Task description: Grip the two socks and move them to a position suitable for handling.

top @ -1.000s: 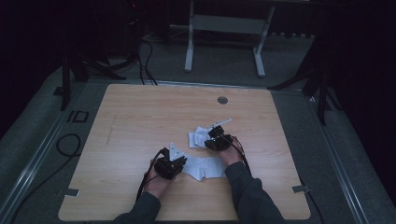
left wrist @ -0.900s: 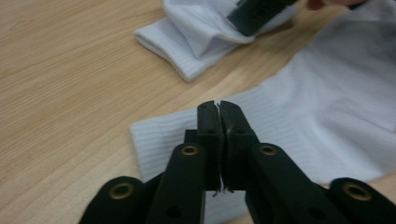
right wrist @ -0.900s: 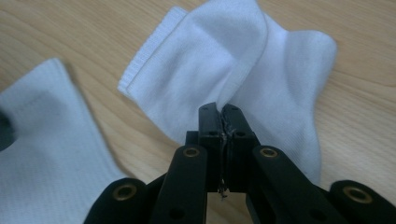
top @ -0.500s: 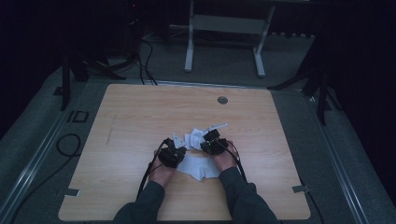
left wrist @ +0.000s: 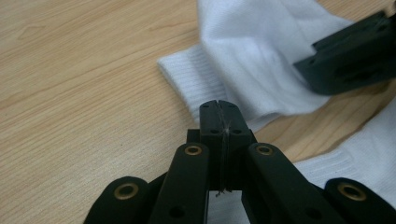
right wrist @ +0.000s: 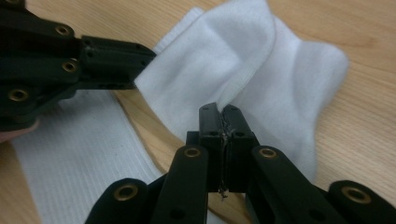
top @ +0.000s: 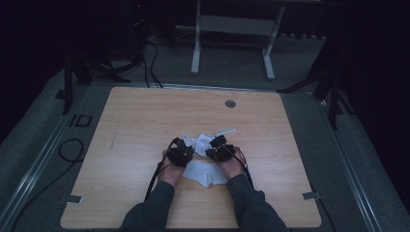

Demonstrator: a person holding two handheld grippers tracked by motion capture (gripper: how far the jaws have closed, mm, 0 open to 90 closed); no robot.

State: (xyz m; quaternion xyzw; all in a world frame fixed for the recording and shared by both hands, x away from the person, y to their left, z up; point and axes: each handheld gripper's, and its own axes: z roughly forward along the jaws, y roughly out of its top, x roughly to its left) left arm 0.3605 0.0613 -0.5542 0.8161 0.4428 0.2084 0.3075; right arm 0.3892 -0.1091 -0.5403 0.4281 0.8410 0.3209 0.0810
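my left gripper (left wrist: 218, 108) and right gripper (right wrist: 219, 112) both clamp the soft white ribbed sock (right wrist: 261, 70); another white sock (top: 205, 172) lies at six o'clock on the wooden table (top: 145, 121).

Lower centre of frame: left gripper (top: 180, 152) & right gripper (top: 219, 149) are held close together over white socks (top: 205, 171) on wooden table (top: 145, 125). Jaw state can't be told.

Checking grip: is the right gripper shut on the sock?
Shut on it: right gripper jaws meet, pinching a raised fold of the white sock.
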